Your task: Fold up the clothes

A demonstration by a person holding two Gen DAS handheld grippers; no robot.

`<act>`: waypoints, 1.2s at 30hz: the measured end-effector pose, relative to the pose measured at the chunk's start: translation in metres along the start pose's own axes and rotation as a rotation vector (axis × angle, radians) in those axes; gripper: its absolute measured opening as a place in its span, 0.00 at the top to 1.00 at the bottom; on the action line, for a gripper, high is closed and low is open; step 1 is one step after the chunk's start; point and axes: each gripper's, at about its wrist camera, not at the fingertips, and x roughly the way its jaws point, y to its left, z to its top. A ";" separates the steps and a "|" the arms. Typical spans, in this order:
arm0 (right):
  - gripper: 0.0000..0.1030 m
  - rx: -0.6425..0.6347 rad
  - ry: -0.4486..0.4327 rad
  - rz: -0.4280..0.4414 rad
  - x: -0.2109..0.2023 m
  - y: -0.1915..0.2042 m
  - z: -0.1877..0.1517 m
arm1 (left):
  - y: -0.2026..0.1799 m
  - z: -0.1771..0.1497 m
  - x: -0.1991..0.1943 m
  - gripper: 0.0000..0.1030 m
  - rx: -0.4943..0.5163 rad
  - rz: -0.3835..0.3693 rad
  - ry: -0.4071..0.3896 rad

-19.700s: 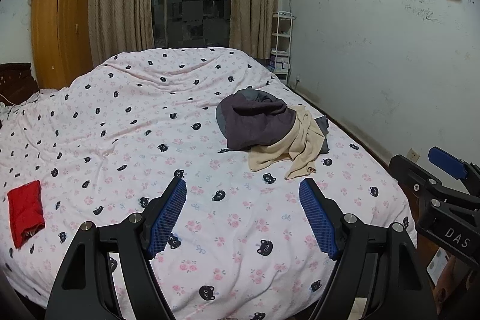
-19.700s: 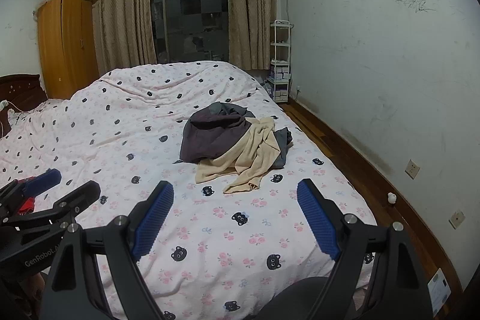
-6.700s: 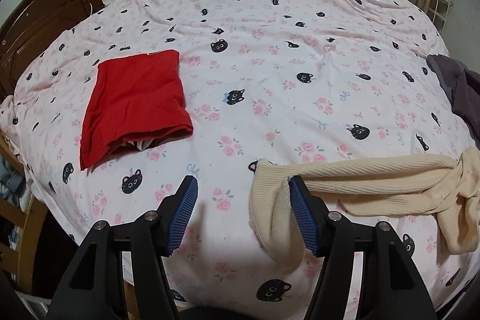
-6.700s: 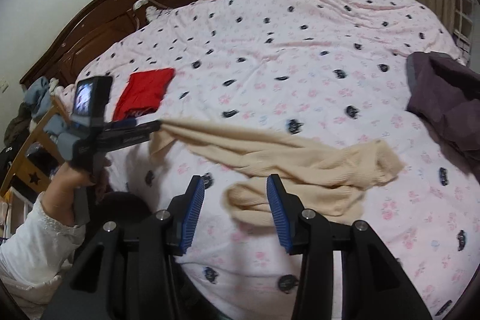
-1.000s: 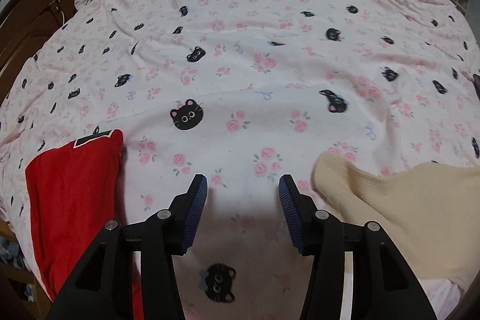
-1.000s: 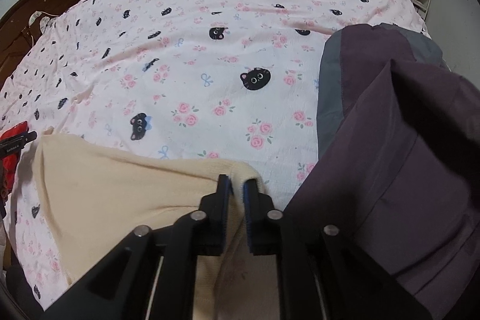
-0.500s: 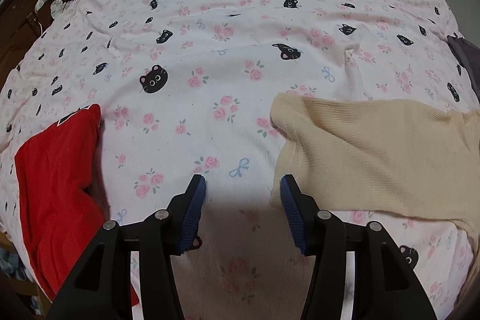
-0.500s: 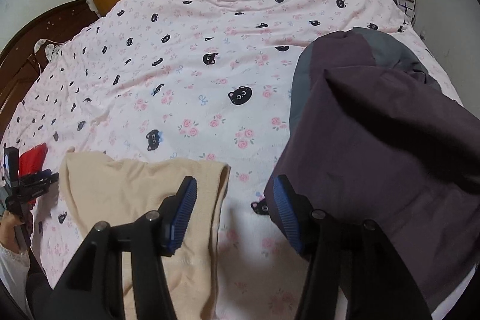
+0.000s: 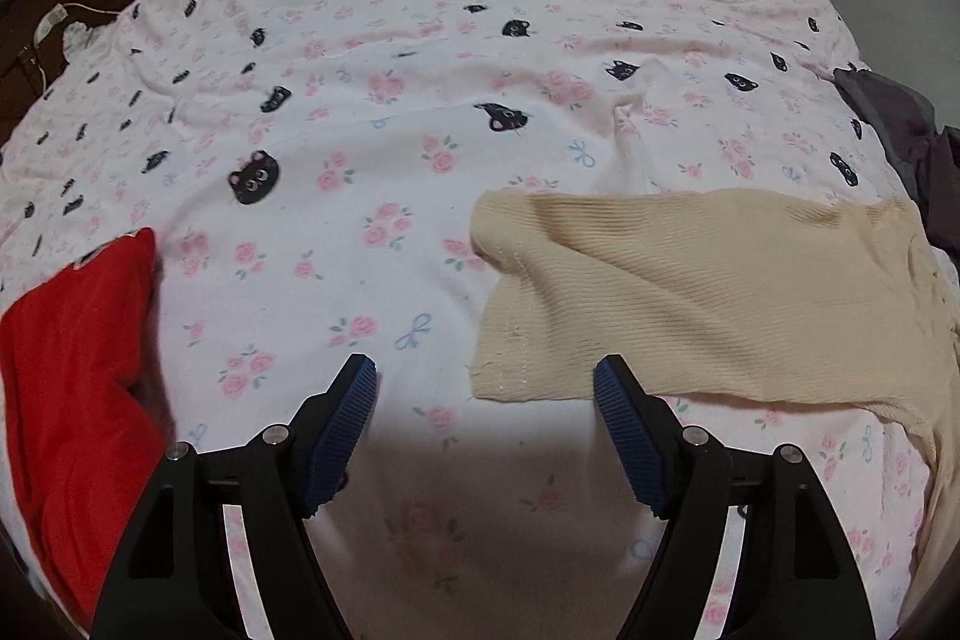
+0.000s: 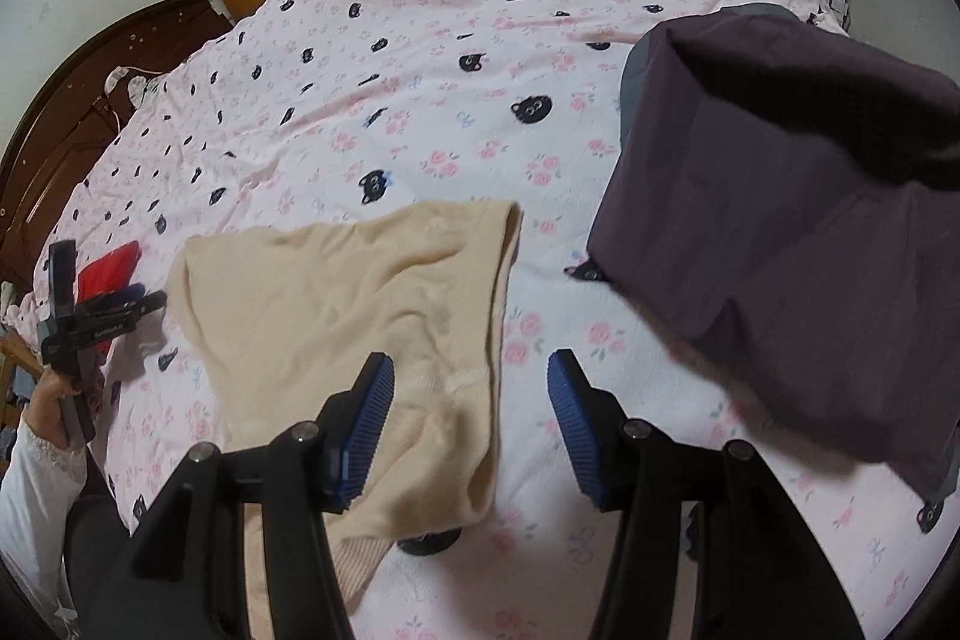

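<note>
The red garment [image 9: 72,376] is cut off by the left edge of the left wrist view, and the beige top [image 9: 708,292] runs out at the right edge there. Beside the beige top, the dark purple garment [image 10: 780,220] leaves the right wrist view at the right edge.

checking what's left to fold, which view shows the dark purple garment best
The right wrist view: the dark purple garment fills its right side, heaped on the bedspread beside the beige top. The left wrist view catches only a sliver at its right edge.
</note>
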 end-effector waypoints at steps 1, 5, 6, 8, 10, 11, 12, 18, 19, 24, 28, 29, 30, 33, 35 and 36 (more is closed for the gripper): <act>0.47 -0.005 0.002 0.002 -0.001 0.002 -0.003 | 0.001 0.000 0.002 0.32 -0.008 -0.013 0.004; 0.47 -0.025 0.001 0.008 -0.006 0.009 -0.007 | 0.012 -0.004 0.005 0.39 -0.056 -0.066 0.001; 0.47 -0.029 0.000 0.013 -0.007 0.011 -0.008 | 0.013 -0.005 0.005 0.45 -0.063 -0.070 0.001; 0.47 -0.034 -0.005 0.014 -0.010 0.013 -0.007 | 0.017 -0.006 0.005 0.57 -0.077 -0.074 -0.003; 0.47 -0.039 -0.009 0.018 -0.011 0.015 -0.006 | 0.018 -0.007 0.004 0.64 -0.082 -0.078 -0.007; 0.47 -0.039 -0.010 0.019 -0.011 0.016 -0.006 | 0.018 -0.007 0.003 0.68 -0.082 -0.080 -0.008; 0.47 -0.040 -0.012 0.021 -0.011 0.016 -0.005 | 0.018 -0.007 0.002 0.71 -0.082 -0.082 -0.010; 0.47 -0.048 -0.009 0.029 -0.011 0.021 -0.006 | 0.018 -0.004 -0.001 0.73 -0.091 -0.082 -0.021; 0.47 -0.049 -0.008 0.030 -0.011 0.021 -0.006 | 0.019 -0.004 0.000 0.73 -0.096 -0.086 -0.019; 0.47 -0.051 -0.007 0.033 -0.012 0.023 -0.007 | 0.019 -0.003 0.000 0.81 -0.115 -0.111 -0.025; 0.47 -0.051 -0.008 0.034 -0.013 0.024 -0.008 | 0.014 -0.003 -0.002 0.90 -0.110 -0.120 -0.029; 0.47 -0.052 -0.008 0.035 -0.013 0.025 -0.008 | 0.014 -0.003 -0.002 0.90 -0.107 -0.115 -0.028; 0.47 -0.052 -0.008 0.035 -0.013 0.025 -0.009 | 0.014 -0.004 -0.002 0.90 -0.111 -0.114 -0.028; 0.47 -0.052 -0.009 0.036 -0.014 0.025 -0.009 | 0.016 -0.005 -0.006 0.91 -0.127 -0.109 -0.032; 0.47 -0.052 -0.009 0.037 -0.015 0.025 -0.009 | 0.017 -0.008 -0.012 0.91 -0.140 -0.099 -0.040; 0.47 -0.053 -0.009 0.038 -0.015 0.025 -0.009 | 0.017 -0.009 -0.015 0.91 -0.147 -0.094 -0.045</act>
